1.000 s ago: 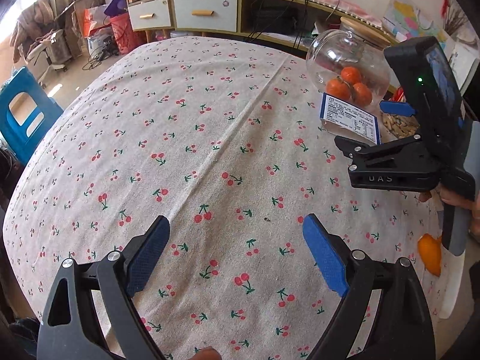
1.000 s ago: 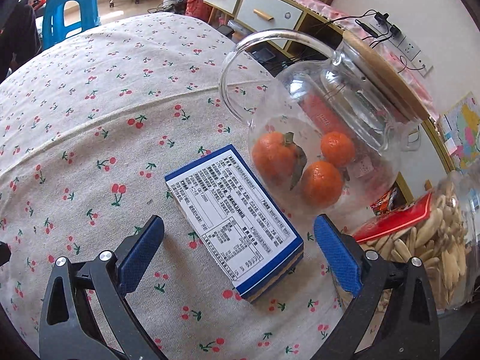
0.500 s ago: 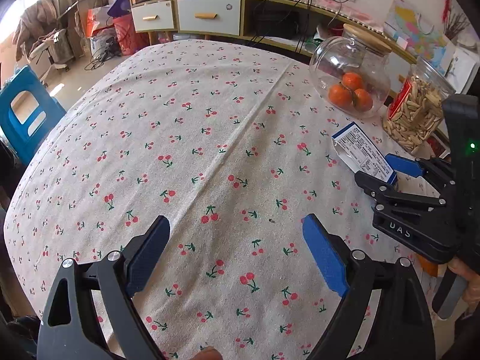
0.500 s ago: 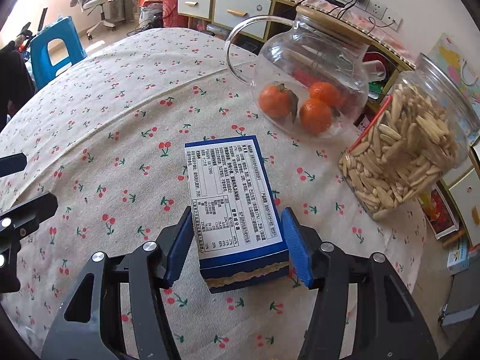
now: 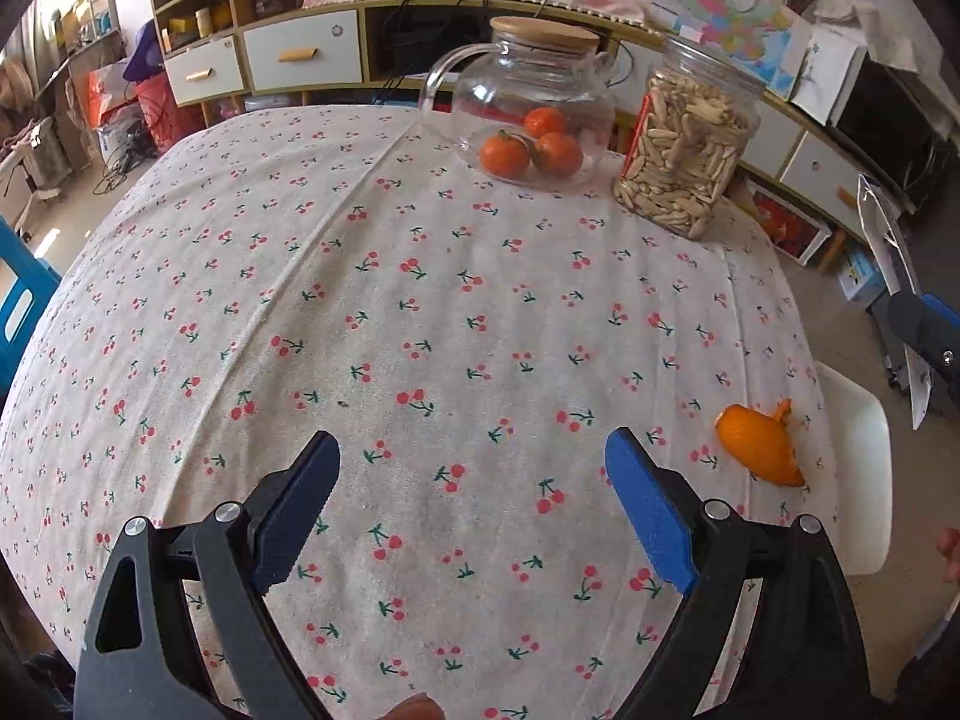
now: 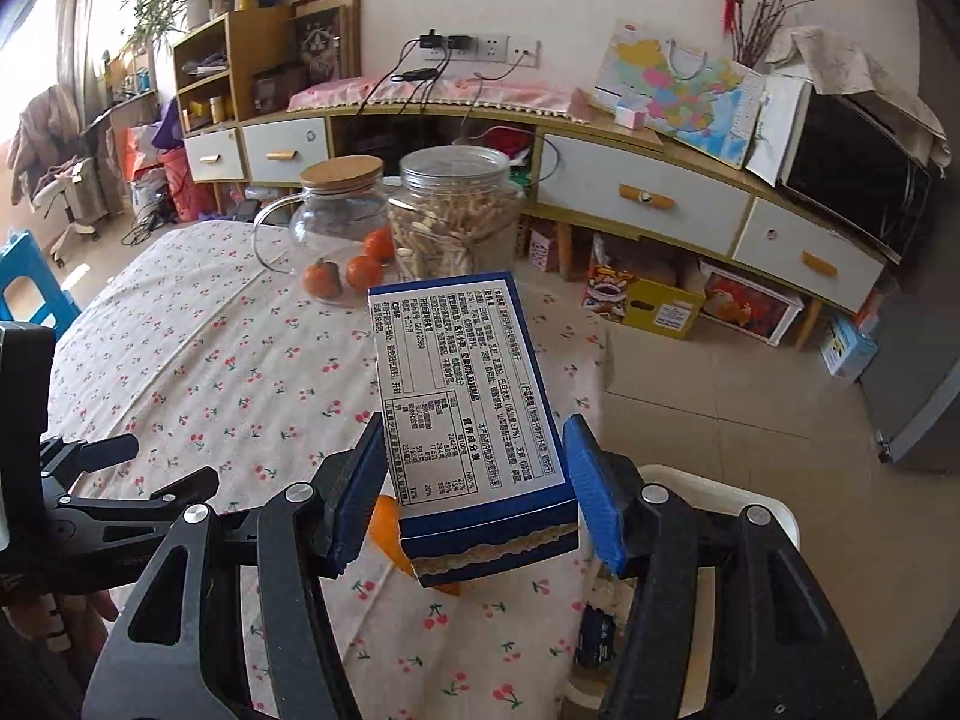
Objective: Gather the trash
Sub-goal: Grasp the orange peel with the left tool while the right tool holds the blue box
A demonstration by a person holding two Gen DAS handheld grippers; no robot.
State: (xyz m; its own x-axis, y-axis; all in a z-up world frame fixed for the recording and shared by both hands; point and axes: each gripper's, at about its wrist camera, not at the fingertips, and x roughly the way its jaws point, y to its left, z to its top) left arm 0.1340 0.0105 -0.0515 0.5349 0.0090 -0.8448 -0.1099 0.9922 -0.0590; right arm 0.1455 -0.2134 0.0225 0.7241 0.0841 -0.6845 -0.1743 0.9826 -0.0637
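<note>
Off the tablecloth (image 6: 198, 360) now, box (image 6: 468, 384) in right claw (image 6: 474, 492).

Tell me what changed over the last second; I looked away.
The right tongs closed on the blue box and lifted it off the tablecloth, toward the table's edge. The left tongs stayed open and empty; teapot, snack jar and orange peel stayed put.

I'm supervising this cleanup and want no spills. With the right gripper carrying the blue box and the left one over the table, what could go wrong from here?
1. The right gripper pinches only the near end of the blue box; the long free end may tip or slip out.
2. The orange peel lies near the table edge and could be knocked off.
3. The glass teapot and snack jar stand close together; a careless sweep might hit them.
</note>
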